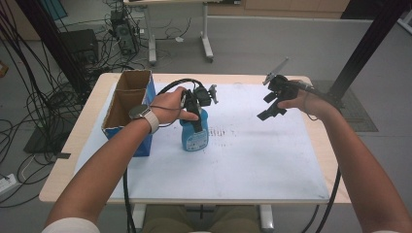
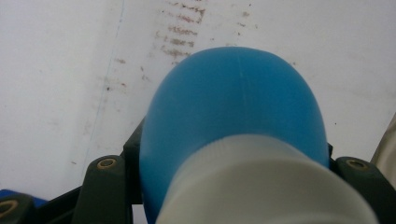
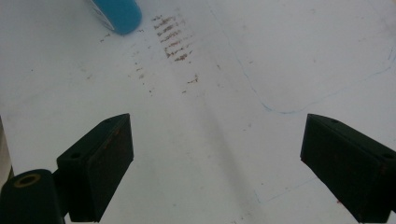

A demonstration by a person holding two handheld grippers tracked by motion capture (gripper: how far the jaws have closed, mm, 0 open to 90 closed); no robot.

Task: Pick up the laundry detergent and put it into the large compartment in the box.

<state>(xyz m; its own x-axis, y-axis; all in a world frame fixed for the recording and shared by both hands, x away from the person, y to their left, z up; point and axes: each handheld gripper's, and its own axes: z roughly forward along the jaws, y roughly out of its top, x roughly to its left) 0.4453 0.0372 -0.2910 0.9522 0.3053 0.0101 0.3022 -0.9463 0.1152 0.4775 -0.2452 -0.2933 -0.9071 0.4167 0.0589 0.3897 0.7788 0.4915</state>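
Blue bottle with a white cap, upright on the white table sheet, just right of the open cardboard box. Left gripper clamps the bottle near its top, jaws pressed against both sides. Right gripper hovers well apart over the sheet's right half, jaws spread wide with nothing between them.

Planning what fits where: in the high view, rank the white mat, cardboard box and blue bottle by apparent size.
1. White mat, largest by far.
2. Cardboard box.
3. Blue bottle, smallest, partly covered by the left gripper clamping it.
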